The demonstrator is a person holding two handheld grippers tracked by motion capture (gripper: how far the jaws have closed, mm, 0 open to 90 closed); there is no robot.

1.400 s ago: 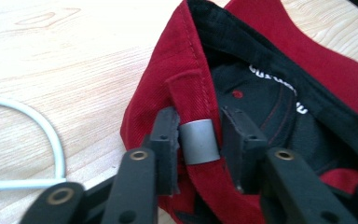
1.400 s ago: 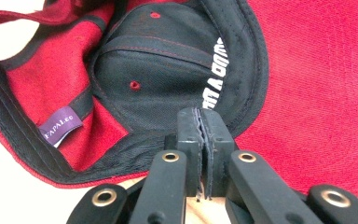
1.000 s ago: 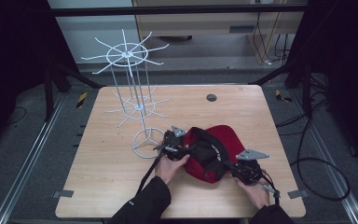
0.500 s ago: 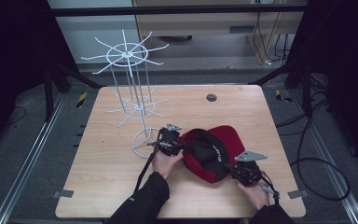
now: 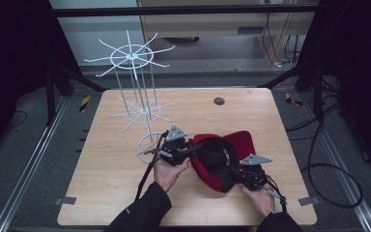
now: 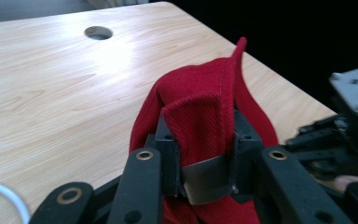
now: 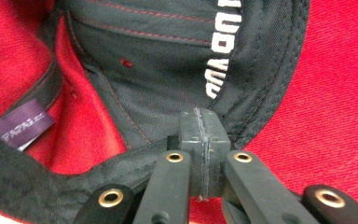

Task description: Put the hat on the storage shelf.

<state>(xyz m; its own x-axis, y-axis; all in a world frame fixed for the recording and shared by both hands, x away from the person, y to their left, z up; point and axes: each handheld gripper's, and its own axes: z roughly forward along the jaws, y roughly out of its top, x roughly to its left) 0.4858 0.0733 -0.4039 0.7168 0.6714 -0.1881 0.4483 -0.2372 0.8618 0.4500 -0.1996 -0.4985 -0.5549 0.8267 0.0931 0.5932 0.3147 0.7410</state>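
Observation:
A red cap [image 5: 245, 144] with a black lining lies upside down on the wooden table [image 5: 125, 193], near its front. My left gripper [image 5: 193, 148] is at the cap's left edge. Its jaws are shut on a fold of red fabric [image 6: 200, 98] and a grey strap end, held a little above the table by the left gripper [image 6: 205, 156]. My right gripper [image 5: 235, 172] holds the cap's front right rim. In its own view the right gripper [image 7: 203, 140] has its pads pressed together on the black inner band [image 7: 135, 60] with white lettering.
A tall white wire rack [image 5: 140, 104] with spoke arms stands on the table just left of the cap, its ring base close to my left hand. A round hole [image 5: 219, 101] lies in the far middle of the tabletop. The right gripper's body [image 6: 354, 116] shows beyond the cap.
The left gripper has closed on the cap's left edge and lifted it slightly, so the cap now tilts up on that side. The right hand has stayed in place.

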